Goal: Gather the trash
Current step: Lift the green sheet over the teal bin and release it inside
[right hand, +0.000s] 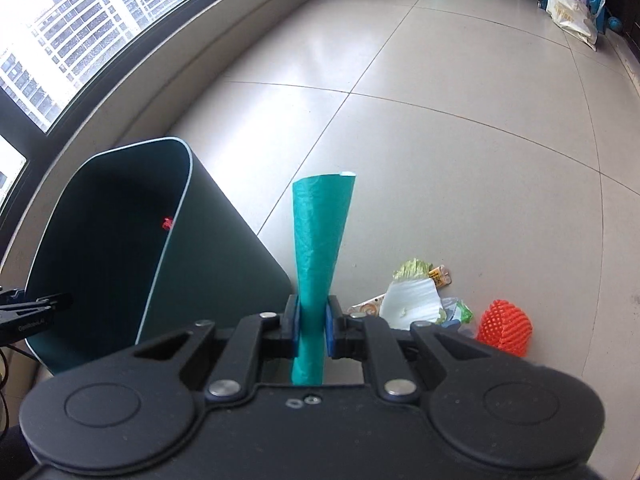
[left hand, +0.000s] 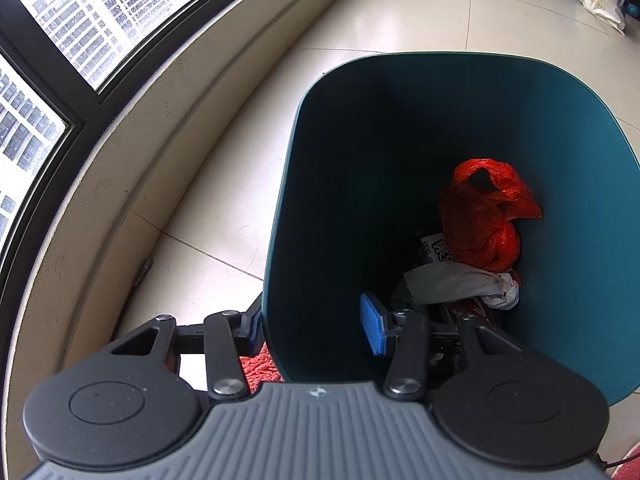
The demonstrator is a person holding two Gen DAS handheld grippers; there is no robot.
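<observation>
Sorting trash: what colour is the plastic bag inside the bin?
Red plastic bag, clearest in the left wrist view.

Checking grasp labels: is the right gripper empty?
No. The right gripper is shut on a teal plastic bag, whose twisted body sticks out between the blue pads.

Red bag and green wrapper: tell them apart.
The red bag lies crumpled inside the bin; the green wrapper is outside it, clamped upright in the right gripper. The red bag is bunched and glossy; the green wrapper is a smooth flared roll. Both look like thin plastic.
</observation>
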